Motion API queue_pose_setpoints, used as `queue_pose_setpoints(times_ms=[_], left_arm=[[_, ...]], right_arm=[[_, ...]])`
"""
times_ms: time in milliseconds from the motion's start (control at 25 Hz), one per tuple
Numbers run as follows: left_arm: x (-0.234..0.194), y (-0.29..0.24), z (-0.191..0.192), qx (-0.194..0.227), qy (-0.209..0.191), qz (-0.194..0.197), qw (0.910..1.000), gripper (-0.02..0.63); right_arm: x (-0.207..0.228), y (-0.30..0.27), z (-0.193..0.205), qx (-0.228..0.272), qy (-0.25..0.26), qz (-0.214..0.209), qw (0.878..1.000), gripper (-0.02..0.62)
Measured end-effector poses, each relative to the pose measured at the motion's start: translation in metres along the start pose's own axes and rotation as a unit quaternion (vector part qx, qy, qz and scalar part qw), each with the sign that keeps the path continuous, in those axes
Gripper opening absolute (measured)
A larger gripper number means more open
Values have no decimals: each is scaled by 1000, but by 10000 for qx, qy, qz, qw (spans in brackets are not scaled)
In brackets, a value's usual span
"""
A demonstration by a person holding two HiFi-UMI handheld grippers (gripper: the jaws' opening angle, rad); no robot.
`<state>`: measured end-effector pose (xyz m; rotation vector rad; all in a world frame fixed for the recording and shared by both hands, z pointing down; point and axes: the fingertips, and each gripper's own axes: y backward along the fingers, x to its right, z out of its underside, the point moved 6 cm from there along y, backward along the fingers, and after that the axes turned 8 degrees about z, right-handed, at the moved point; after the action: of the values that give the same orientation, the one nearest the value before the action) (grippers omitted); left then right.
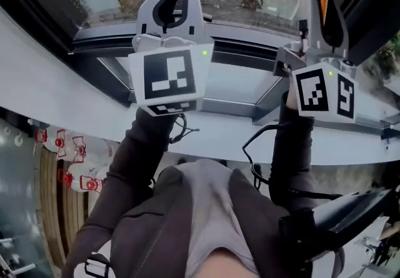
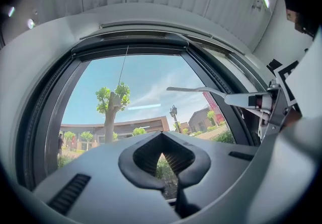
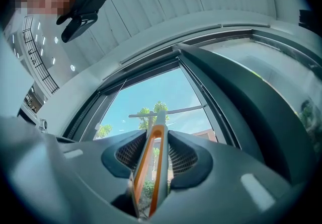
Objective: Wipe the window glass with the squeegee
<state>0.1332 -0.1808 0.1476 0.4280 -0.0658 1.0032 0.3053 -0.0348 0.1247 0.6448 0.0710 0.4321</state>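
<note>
The squeegee (image 3: pixel 151 167) was up at the window glass (image 3: pixel 151 92), its grey and orange handle clamped between the jaws of the right gripper (image 3: pixel 153 140) and running straight out along them. Its thin crossbar blade (image 3: pixel 167 112) stood level near the upper part of the pane. Whether its edge was touching the glass could not be told from these views. Holding the handle in line with the jaws probably let the person steer the blade squarely and press it flat for a downward pull.

The left gripper (image 2: pixel 162 143) was raised just beside it, also pointed at the pane, its jaws drawn together with nothing between them. From its side the squeegee showed as a pale bar reaching in from the right across the glass. It seemed to be held up there idle, apart from the blade's path.

From above, both sleeved arms (image 1: pixel 131 170) reached upward, the marker cubes (image 1: pixel 170 77) facing the head camera, with the dark window frame (image 1: pixel 231 92) beyond them. Outside the pane lay blue sky, a tree (image 2: pixel 111 102) and low buildings. The wipe looked to be at or near the start of a stroke.
</note>
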Motion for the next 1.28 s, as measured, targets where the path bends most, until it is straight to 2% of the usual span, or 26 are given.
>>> queue_pose_setpoints(times_ms=[160,400,520,640,720,880,1280], left_arm=[[-4,-4,26,-268,29,66,9996,0],[3,-28,5,72,-197,85,9997,0],[-3,-54,9,309,-105,205,9993,0],[-8,-48,22,72,-44,163,9998,0],[-1,-44,10,-48,-195,102,9997,0],[15,-41,-10,38,-202,83,9998,0],[12,-33,-8,34,-181,10,9998,0]], right_arm=[[-13,8,26,-27,45,-11,10000,129],[-11,-3,17,43,153,53,9999,129],[-13,-18,29,260,262,172,9992,129],[-25,-17,49,-18,207,167,9996,129],[-22,-13,38,-113,244,151,9995,129],[-12,-4,15,-26,273,228,9994,129],[-20,-10,20,57,289,498,9983,129]])
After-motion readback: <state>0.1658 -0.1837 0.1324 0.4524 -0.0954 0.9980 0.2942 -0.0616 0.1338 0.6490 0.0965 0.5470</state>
